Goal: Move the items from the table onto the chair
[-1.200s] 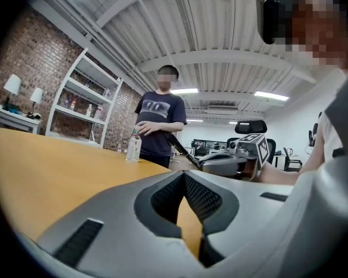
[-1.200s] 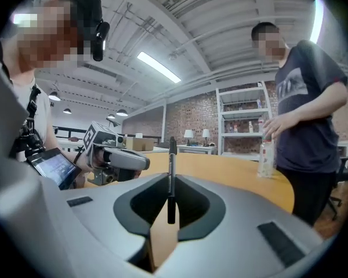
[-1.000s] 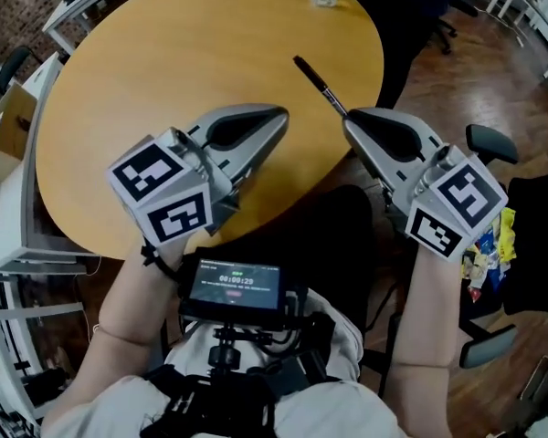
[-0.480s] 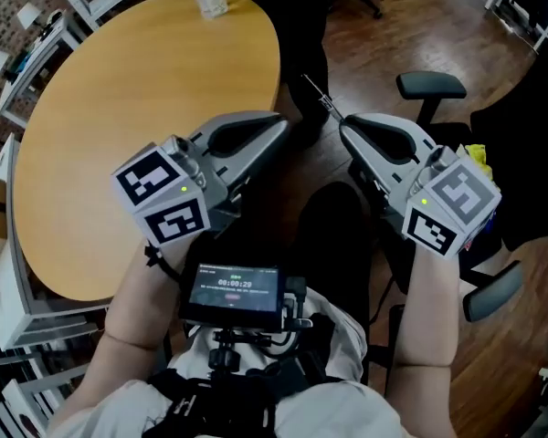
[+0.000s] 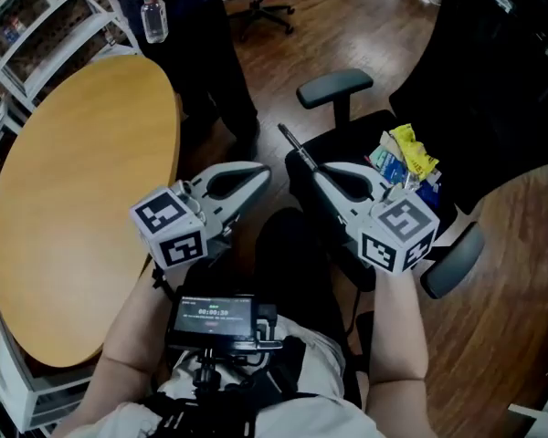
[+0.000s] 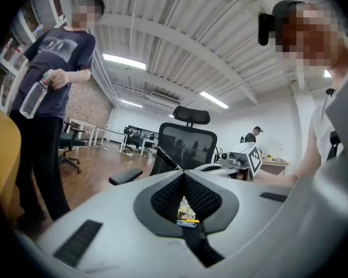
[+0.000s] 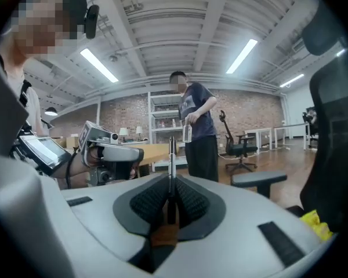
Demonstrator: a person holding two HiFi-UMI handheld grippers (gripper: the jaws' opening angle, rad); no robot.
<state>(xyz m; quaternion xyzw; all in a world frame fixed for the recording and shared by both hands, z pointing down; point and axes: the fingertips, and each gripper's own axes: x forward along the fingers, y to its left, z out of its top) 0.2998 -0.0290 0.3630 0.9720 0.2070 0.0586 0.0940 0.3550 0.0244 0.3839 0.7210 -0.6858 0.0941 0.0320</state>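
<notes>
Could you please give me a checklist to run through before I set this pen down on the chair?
1. Pen secure: ok. The right gripper has its pads closed on the pen, which sticks out past the tips.
2. Right gripper at the chair seat: ok. The head view shows it over the seat's near edge.
3. Free spot on the seat: ok. The snack packets lie on it, with bare seat beside them.
4. Left gripper out of the way: ok. Its jaws are together and empty, beside the table.
5. Standing person clear: ok. The person is apart from both grippers.
</notes>
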